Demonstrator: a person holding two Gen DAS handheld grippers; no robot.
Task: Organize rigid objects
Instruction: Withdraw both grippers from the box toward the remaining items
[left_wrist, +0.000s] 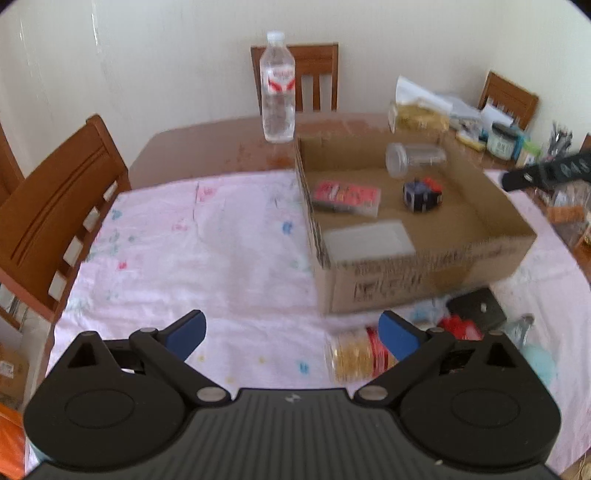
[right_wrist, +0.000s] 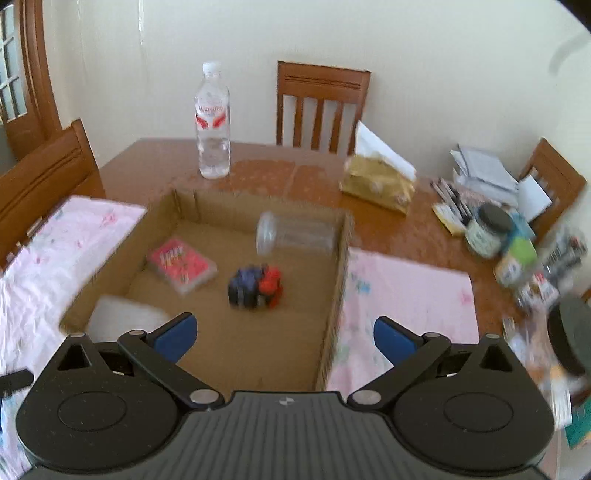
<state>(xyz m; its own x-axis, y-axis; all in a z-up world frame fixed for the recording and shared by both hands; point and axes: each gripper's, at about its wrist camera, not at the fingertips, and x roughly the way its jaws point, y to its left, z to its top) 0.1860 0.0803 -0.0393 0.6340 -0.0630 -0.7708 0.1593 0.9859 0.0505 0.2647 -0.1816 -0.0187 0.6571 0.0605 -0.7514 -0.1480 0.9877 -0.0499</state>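
A brown cardboard box (right_wrist: 343, 280) holds a pink-red card pack (right_wrist: 181, 267), a dark-blue-and-red block (right_wrist: 255, 286) and a clear jar (right_wrist: 295, 234) at frame centre, on a pale pink cloth (left_wrist: 192, 236) with small blue and red prints, over a reddish-brown table (right_wrist: 295, 170); the pads (right_wrist: 173, 338) are blue.

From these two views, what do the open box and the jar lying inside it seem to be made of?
The box looks like brown corrugated cardboard, matte: fluting shows along its cut top edges. The jar, lying on its side, seems to be clear plastic, glossy, since the cardboard shows through it; glass cannot be ruled out because the image is blurred.
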